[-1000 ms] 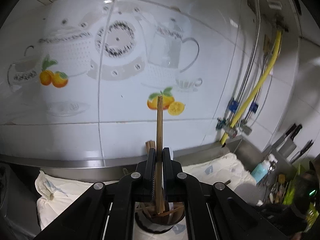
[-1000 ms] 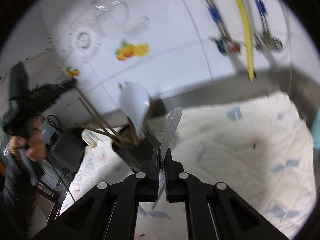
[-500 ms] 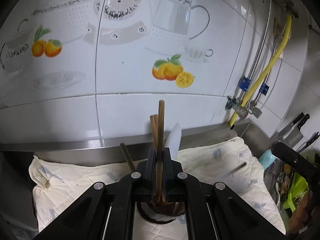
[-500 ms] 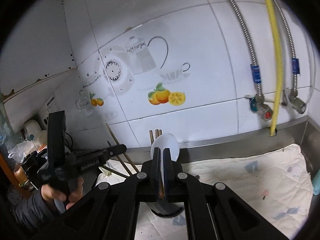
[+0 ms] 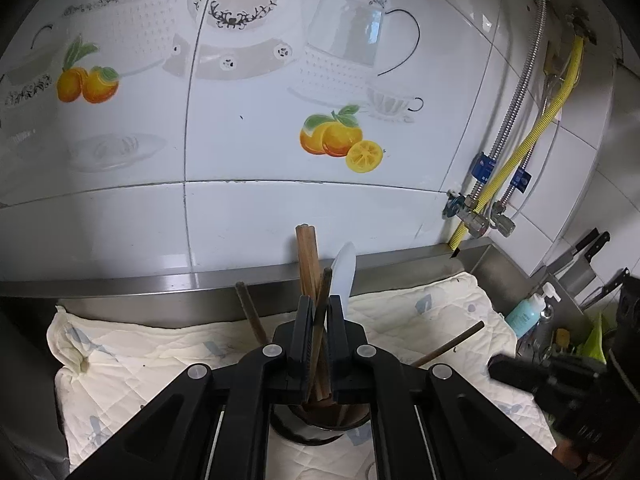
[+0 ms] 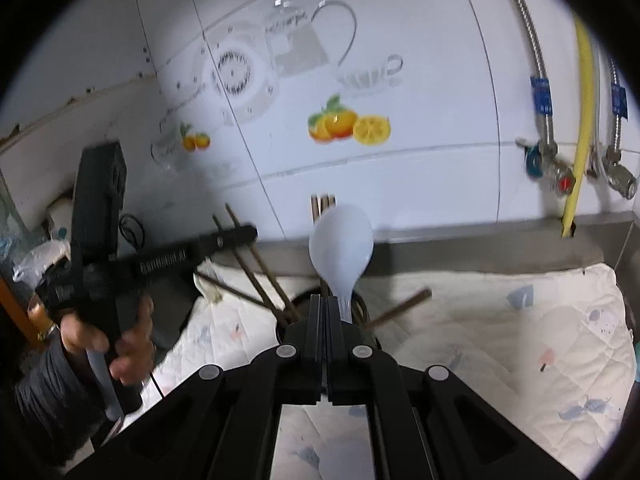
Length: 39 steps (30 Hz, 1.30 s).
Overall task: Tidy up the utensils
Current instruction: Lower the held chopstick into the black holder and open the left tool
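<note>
- The white quilted cloth covers the steel counter below the tiled wall, and the dark round utensil holder stands on it, directly under the left gripper; that holder is the target for every loose utensil.
- The left gripper has its jaws narrowed on a brown wooden chopstick. The stick runs between the pads, tilts a little, and its lower end is down inside the holder, so the step in hand looks like the release.
- To do it well, the jaws should part only slightly and the tool should lift straight up along the stick, so the pads do not drag it or tip the holder.
- The right gripper has its jaws pressed fully together with nothing between them. It sits just in front of the pale white plastic spoon, which stands bowl-up in the holder.
- It would do best to stay clear of the rim while the left one lets go, because the opening is crowded.
- The bundle of upright brown chopsticks leans at the back of the holder, and other sticks splay left and right over the rim; these look likely to snag a careless withdrawal.
- Whether any utensil lies loose on the cloth cannot be told here.
</note>
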Each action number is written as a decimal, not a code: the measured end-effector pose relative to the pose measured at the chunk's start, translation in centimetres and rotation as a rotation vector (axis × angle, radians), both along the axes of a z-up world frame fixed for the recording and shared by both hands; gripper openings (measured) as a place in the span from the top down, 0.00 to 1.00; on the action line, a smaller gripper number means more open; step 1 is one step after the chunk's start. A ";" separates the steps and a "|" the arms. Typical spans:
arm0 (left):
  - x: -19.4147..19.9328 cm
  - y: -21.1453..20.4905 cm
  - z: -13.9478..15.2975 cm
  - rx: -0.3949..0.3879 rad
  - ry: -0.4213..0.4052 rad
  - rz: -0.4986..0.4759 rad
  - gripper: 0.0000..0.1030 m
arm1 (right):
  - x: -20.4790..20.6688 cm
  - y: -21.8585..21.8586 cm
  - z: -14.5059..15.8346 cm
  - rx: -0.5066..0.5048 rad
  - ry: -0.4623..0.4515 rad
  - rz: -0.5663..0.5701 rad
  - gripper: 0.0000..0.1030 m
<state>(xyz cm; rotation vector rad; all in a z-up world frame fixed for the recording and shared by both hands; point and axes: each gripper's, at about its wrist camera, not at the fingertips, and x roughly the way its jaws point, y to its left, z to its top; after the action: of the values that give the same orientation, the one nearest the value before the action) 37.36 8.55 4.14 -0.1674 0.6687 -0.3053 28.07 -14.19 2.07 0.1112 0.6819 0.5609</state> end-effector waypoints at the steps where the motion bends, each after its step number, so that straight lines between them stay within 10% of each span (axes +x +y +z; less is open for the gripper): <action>1: 0.1 -0.1 0.0 0.000 0.001 -0.003 0.93 | -0.1 0.0 -0.3 -0.015 0.006 0.003 0.97; 8: 0.3 -0.2 -0.1 0.002 0.015 -0.001 0.92 | -0.3 0.1 -2.9 -0.095 0.100 0.061 0.95; 14: 0.0 0.1 0.2 -0.009 0.013 -0.001 0.92 | -1.2 1.0 -5.2 -0.228 0.137 0.160 0.59; 35: -1.9 1.3 1.6 -0.049 0.004 0.005 0.90 | -1.3 0.5 -13.6 -0.627 0.307 0.494 0.53; 39: -2.3 1.5 1.9 -0.048 -0.007 0.019 0.52 | -0.7 0.9 -14.8 -0.671 0.331 0.558 0.44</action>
<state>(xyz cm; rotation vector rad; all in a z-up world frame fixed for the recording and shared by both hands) 35.05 10.07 6.00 -0.2188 0.6526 -0.3035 27.35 -13.31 -12.71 -0.6447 1.2058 0.8245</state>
